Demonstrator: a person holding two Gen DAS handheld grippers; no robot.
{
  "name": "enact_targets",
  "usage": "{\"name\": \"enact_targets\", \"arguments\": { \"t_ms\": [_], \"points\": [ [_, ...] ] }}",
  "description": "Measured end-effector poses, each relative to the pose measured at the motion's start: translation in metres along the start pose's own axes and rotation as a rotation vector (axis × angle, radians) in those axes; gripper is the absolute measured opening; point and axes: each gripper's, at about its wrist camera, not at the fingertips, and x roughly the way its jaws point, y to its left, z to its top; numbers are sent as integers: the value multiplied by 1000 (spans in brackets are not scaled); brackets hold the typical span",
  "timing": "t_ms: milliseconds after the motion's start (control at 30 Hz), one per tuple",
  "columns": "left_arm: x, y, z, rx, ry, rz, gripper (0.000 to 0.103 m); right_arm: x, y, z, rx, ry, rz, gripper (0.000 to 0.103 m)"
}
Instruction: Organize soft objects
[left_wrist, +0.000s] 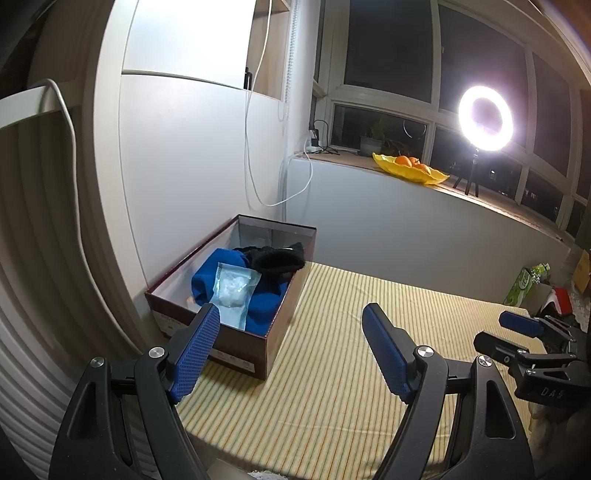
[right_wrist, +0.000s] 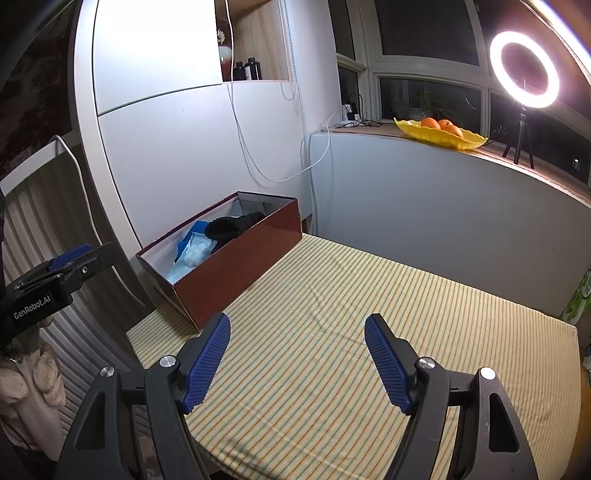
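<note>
The left gripper (left_wrist: 288, 328) stands wide, nothing between its 2 blue pads, and hangs over the striped surface (left_wrist: 351, 332) at the near end of the box (left_wrist: 236, 347). In the left wrist view the box sits left of centre, its long axis running from the lower left up and away toward the corner of the wall. Inside lie a blue cloth (left_wrist: 266, 306), a clear packet (left_wrist: 236, 291) on top of it, and a black knitted piece (left_wrist: 279, 260) at the far end.

The right gripper (right_wrist: 297, 328) is also wide and empty. In its view the box (right_wrist: 236, 262) lies upper left, well apart, with bare striped cloth ahead. No loose soft thing shows on the surface, so sorting looks near done. The left gripper is nearer for any tucking in.
</note>
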Motion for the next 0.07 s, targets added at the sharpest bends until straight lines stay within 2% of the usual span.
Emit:
{"name": "enact_targets", "arguments": {
  "t_ms": [67],
  "points": [
    [1, -1, 0, 3, 0, 3, 80, 1, -1, -2, 1, 3, -2, 72]
  ]
}}
